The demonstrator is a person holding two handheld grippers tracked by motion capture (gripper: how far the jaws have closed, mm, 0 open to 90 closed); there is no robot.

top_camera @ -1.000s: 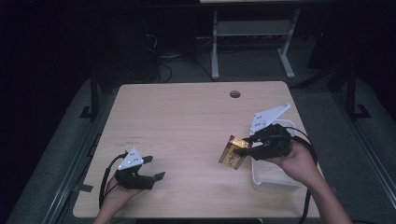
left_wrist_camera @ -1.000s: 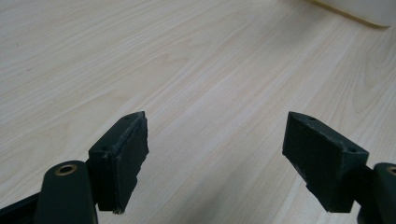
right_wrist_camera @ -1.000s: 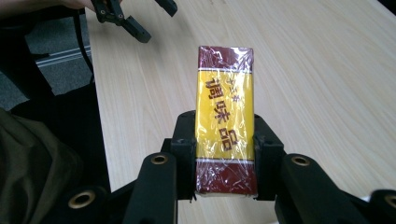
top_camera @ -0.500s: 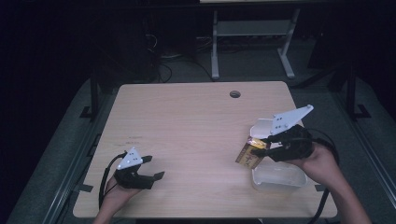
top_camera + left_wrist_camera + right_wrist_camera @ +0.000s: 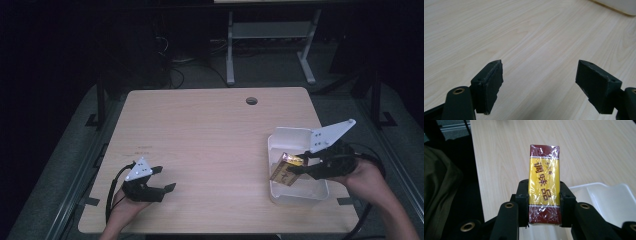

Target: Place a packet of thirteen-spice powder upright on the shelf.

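- Holding the yellow-and-maroon wrapped rectangular packet [image 5: 286,170] clamped lengthwise in your right gripper [image 5: 296,166], you keep it just above the white plastic tray [image 5: 292,136], ready for dropping in.
- Your left gripper [image 5: 166,179] rests open and empty on the wooden counter [image 5: 210,135], well left of the tray.

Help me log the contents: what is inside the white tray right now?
Above the white tray, the right gripper holds a yellow-and-maroon wrapped box. The tray floor that shows is bare; the part under the box and gripper is hidden.
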